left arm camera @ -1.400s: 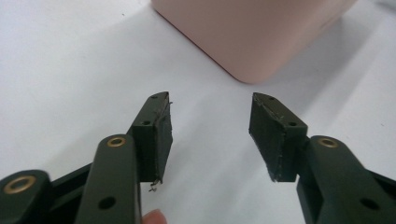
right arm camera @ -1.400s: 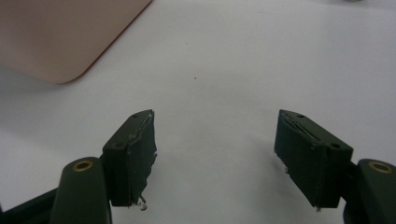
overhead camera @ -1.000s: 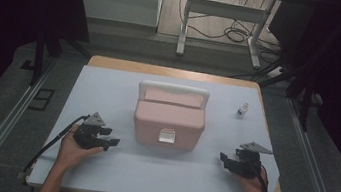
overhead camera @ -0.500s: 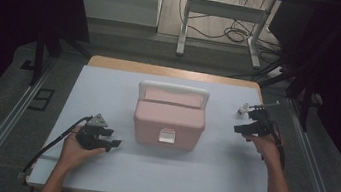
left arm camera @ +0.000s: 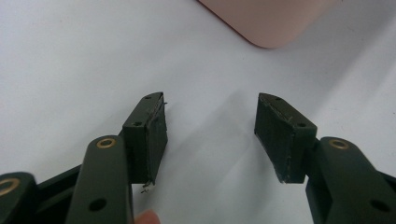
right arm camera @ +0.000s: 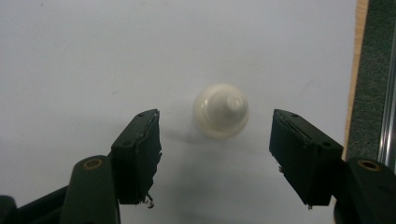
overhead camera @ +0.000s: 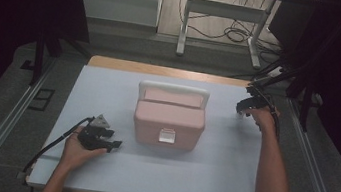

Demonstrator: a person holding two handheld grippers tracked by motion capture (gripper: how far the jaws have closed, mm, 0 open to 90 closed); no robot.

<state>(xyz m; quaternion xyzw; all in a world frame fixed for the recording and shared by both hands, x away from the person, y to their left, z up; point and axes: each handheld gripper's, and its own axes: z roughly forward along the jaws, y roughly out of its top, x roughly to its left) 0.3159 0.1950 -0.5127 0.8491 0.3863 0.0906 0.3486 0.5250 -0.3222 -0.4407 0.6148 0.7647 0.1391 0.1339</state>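
Your right gripper [right arm camera: 215, 154] was poised over a small white, cap-shaped plastic piece with a raised nub on top [right arm camera: 221, 111], which sat on the pale grey table mat [right arm camera: 70, 56] just above the middle of the right gripper view. Its jaws were spread wide, one on each side of the piece and both clear of it, so nothing had been grasped yet. In the high view that gripper [overhead camera: 250, 103] sat at the right of the frame, a little above centre, near the mat's far right corner, with your arm stretched up from the bottom edge; the white piece itself lay beneath it there and could not be made out.

Your left gripper [overhead camera: 102, 138] rested at the lower left of the high view, beside the pink rectangular plastic box with a white carry handle and a white front latch [overhead camera: 169, 117]. Its jaws were also parted and held nothing; in the left gripper view they [left arm camera: 210, 135] framed bare mat, with a rounded corner of the pink box [left arm camera: 271, 23] at the top of the frame.

Judged from this, you had only finished the reach. The grasp on the white piece, the lift and whatever placing involves the box, whose lid looked closed and latched, were all left to do.
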